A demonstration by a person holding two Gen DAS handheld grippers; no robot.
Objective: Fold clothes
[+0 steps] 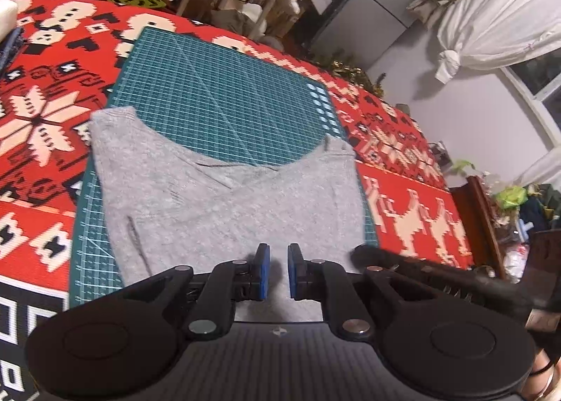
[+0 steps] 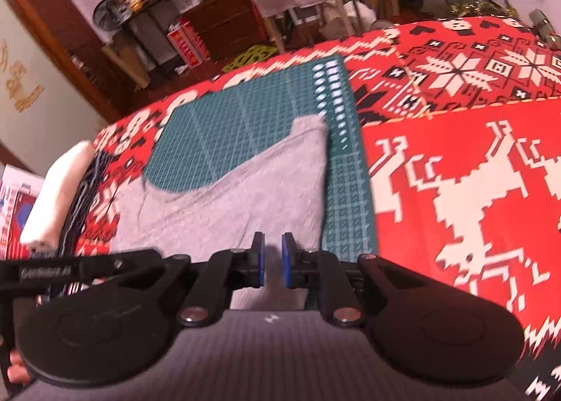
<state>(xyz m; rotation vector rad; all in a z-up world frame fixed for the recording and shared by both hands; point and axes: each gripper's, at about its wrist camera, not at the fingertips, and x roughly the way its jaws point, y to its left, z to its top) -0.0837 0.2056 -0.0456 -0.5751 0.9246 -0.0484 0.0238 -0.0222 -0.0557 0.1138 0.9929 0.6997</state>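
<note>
Sweater (image 1: 224,197), grey, lies flat on green mat (image 1: 224,95) over red patterned blanket (image 1: 42,113). Left wrist view: left gripper (image 1: 278,269) above sweater's near edge, blue pads (image 1: 262,271) slightly apart, nothing between them; right gripper's arm just beside, at right, blurred. Right wrist view: right gripper (image 2: 272,259) over sweater (image 2: 228,204) near its right edge, pads (image 2: 259,260) parted, gripping nothing. White roll (image 2: 56,194) at blanket's left edge.
</note>
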